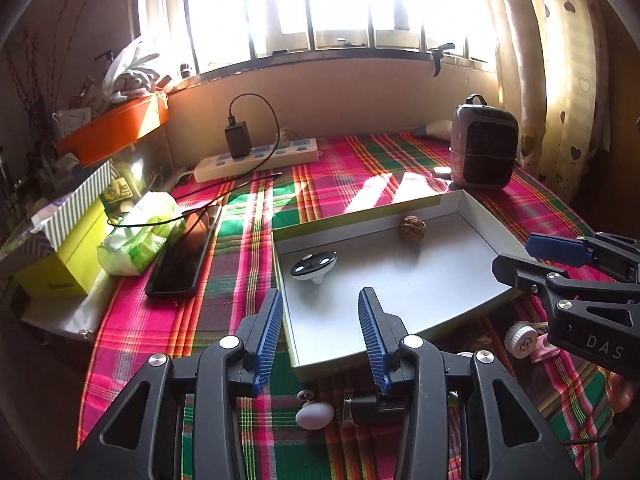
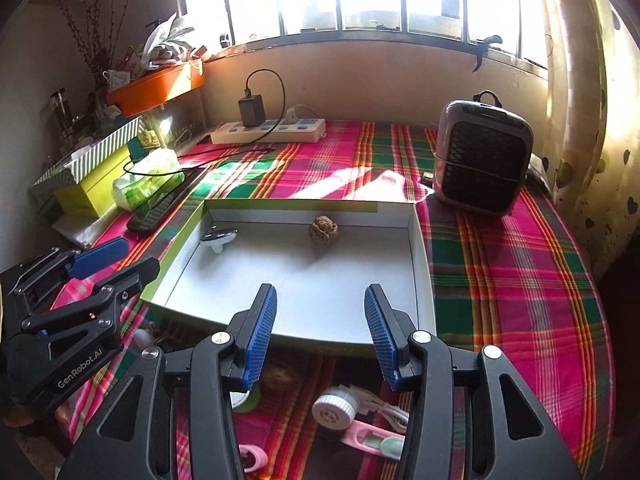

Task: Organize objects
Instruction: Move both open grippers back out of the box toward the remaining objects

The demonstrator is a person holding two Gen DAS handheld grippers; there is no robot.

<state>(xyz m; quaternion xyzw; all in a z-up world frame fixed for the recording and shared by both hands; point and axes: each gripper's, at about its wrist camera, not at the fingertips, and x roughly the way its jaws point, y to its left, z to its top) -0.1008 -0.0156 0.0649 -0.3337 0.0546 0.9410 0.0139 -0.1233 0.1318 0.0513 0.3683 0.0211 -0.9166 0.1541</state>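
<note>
step: between picks, tray (image 2: 420, 240) holds walnut (image 2: 323, 230) | left gripper (image 1: 320, 336), right gripper (image 2: 320, 332): jaws wide, empty | next: probably reach white roller (image 2: 334, 408)

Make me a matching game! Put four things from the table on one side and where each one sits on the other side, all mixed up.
Things:
1. walnut
2. charger
3. phone
4. heater

Places:
A. plugged into the power strip
B. on the cloth, right of the tray
C. inside the tray
D. beside the green tissue pack, left of the tray

Pairs: 1-C, 2-A, 3-D, 4-B
</note>
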